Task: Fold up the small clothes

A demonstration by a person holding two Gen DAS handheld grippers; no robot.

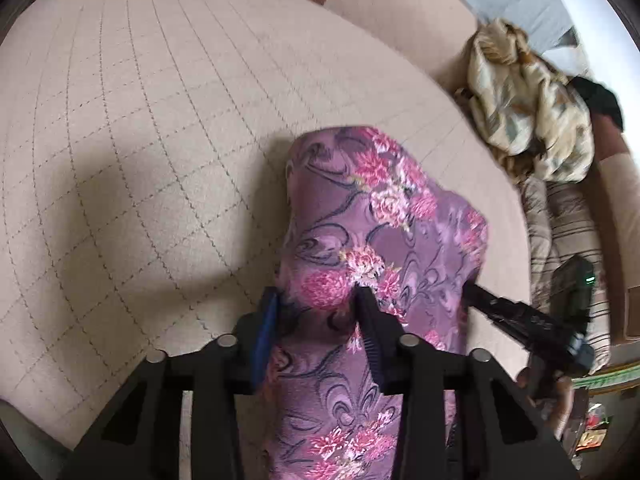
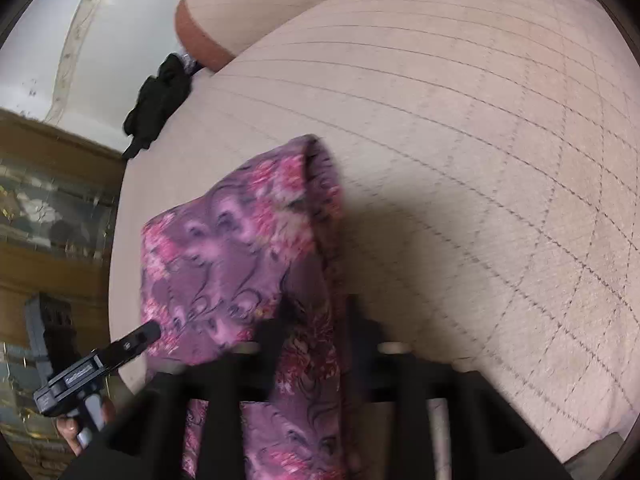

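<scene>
A purple garment with pink flowers (image 1: 360,220) is stretched between my two grippers above a beige quilted cushion (image 1: 140,120). My left gripper (image 1: 318,304) is shut on its near edge, with cloth bunched between the blue pad and the other finger. In the same view my right gripper (image 1: 474,292) comes in from the right and bites the garment's right edge. The right wrist view is blurred. There the garment (image 2: 232,240) runs down between the fingers of my right gripper (image 2: 320,312), which is shut on it. My left gripper (image 2: 150,330) holds the garment's left edge.
A crumpled cream and gold pile of clothes (image 1: 528,112) lies at the cushion's right end, with striped fabric (image 1: 568,232) below it. A black garment (image 2: 160,100) sits at the cushion's far left corner. A back cushion (image 2: 260,4) borders the quilted cushion's far side.
</scene>
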